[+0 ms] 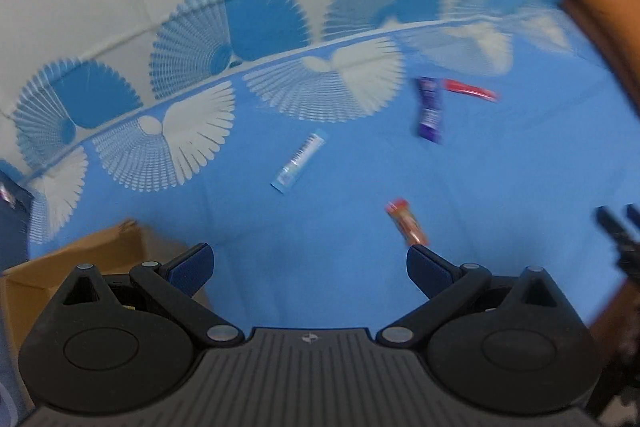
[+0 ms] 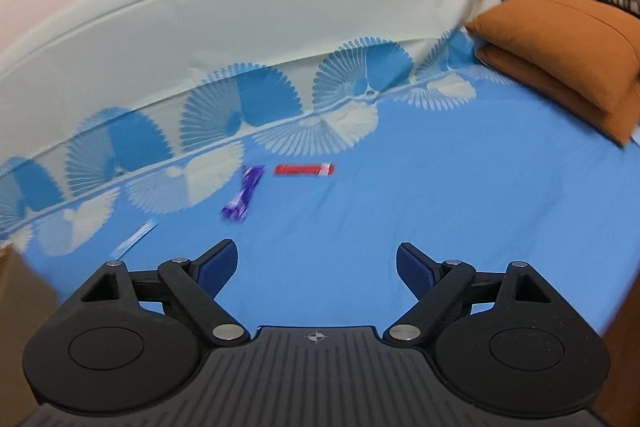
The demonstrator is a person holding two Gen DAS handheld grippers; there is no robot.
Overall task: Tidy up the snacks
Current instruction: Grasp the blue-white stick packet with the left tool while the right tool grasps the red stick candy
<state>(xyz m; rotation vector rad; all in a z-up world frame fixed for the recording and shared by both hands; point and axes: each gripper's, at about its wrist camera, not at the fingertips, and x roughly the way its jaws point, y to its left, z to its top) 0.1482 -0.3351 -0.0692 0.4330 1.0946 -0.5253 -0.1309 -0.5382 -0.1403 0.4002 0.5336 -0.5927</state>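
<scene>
Snack bars lie on a blue bedsheet (image 1: 500, 187). In the left wrist view I see a light blue bar (image 1: 299, 162), a purple bar (image 1: 430, 111), a red bar (image 1: 470, 90) and an orange bar (image 1: 406, 222). My left gripper (image 1: 310, 261) is open and empty, with the orange bar just beyond its right fingertip. In the right wrist view the purple bar (image 2: 243, 197), the red bar (image 2: 304, 169) and the light blue bar (image 2: 134, 239) lie ahead. My right gripper (image 2: 316, 261) is open and empty above the sheet (image 2: 460, 207).
A cardboard box (image 1: 100, 251) sits at the lower left, its edge also showing in the right wrist view (image 2: 16, 291). Two stacked orange pillows (image 2: 560, 43) lie at the right. The other gripper's dark tips (image 1: 618, 231) show at the right edge.
</scene>
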